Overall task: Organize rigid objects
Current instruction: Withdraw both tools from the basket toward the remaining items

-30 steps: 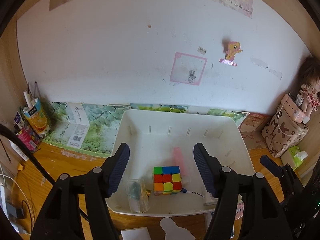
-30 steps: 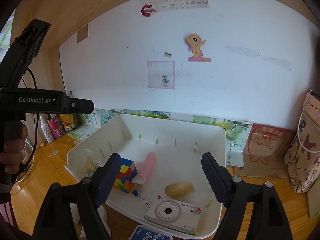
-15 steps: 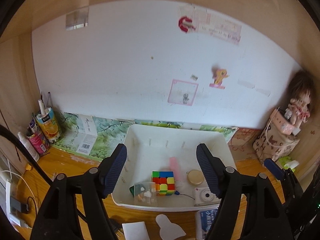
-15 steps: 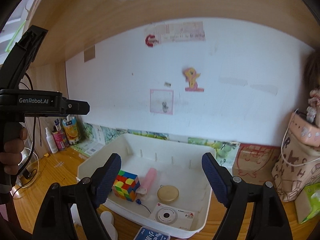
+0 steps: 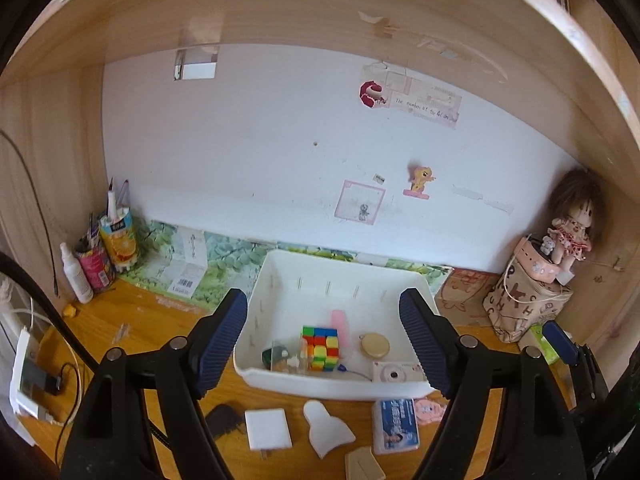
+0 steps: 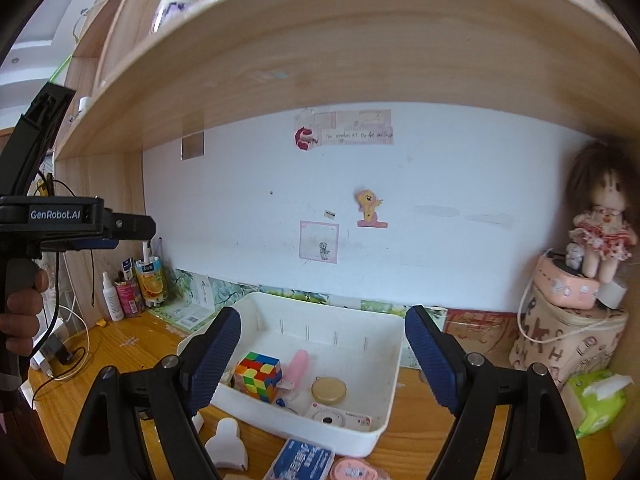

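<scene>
Wall note point(image 6: 358, 135) reads "The members"; left gripper point(image 5: 324, 338) marked "GenRobot.AI", just opening, empty; right gripper point(image 6: 322, 354) agape, empty.

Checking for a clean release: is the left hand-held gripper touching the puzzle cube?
Apart. The left wrist view shows the left hand-held gripper open, pulled back, while the puzzle cube sits in the white bin.
</scene>
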Demonstrator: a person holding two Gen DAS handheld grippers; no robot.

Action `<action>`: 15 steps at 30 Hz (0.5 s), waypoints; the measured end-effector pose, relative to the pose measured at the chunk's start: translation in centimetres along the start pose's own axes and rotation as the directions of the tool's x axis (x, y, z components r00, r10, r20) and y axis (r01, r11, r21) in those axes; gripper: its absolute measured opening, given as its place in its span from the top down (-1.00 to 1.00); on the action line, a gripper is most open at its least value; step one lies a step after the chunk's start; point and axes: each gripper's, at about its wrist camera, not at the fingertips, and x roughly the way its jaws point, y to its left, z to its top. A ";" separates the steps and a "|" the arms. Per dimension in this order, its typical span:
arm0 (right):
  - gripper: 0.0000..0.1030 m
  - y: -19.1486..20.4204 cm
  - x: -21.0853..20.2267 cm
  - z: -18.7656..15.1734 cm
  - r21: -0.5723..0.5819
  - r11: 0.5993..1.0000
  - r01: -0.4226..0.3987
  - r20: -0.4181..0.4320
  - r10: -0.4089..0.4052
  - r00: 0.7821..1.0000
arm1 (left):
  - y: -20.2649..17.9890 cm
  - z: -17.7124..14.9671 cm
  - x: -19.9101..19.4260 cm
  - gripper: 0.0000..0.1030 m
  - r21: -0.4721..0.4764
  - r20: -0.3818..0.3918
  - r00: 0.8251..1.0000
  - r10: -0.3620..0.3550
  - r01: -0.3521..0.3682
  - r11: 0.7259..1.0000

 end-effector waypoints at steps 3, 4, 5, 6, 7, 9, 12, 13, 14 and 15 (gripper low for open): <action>-0.65 0.2 -1.7 -0.6 -0.003 1.000 0.014 -0.009 -0.014 1.000 | 0.3 -1.1 -0.8 -0.58 -0.025 -0.021 1.000 -0.008 0.007 1.000; -0.65 0.3 -2.2 -0.8 -0.002 1.000 0.020 -0.014 -0.020 1.000 | 0.5 -1.6 -0.9 -0.58 -0.036 -0.033 0.999 -0.013 0.012 0.999; -0.65 0.4 -2.7 -1.1 0.000 1.000 0.028 -0.021 -0.028 0.999 | 0.6 -1.9 -1.1 -0.58 -0.042 -0.042 0.999 -0.017 0.015 0.999; -0.65 0.5 -3.2 -1.4 0.001 0.999 0.034 -0.028 -0.034 0.999 | 0.7 -2.3 -1.2 -0.58 -0.050 -0.055 0.998 -0.023 0.020 0.999; -0.65 0.5 -3.8 -1.7 0.004 0.999 0.041 -0.038 -0.041 0.998 | 0.7 -2.7 -1.3 -0.58 -0.057 -0.068 0.997 -0.027 0.023 0.998; -0.65 0.6 -4.5 -2.3 0.008 0.999 0.051 -0.052 -0.051 0.997 | 0.8 -3.6 -1.5 -0.58 -0.067 -0.098 0.995 -0.034 0.028 0.997; -0.65 0.8 -5.7 -3.3 0.020 0.997 0.071 -0.083 -0.069 0.994 | 0.8 -4.8 -1.6 -0.58 -0.076 -0.151 0.988 -0.043 0.032 0.997; -0.65 0.8 -6.1 -3.7 0.023 0.997 0.076 -0.091 -0.074 0.993 | 0.7 -5.1 -1.6 -0.58 -0.077 -0.170 0.984 -0.047 0.035 0.996; -0.65 0.9 -6.4 -4.0 0.026 0.997 0.079 -0.099 -0.077 0.992 | 0.6 -5.6 -1.5 -0.58 -0.079 -0.193 0.980 -0.052 0.037 0.996; -0.65 0.9 -6.7 -4.2 0.026 0.996 0.082 -0.105 -0.079 0.991 | 0.6 -5.9 -1.4 -0.58 -0.080 -0.210 0.976 -0.054 0.038 0.996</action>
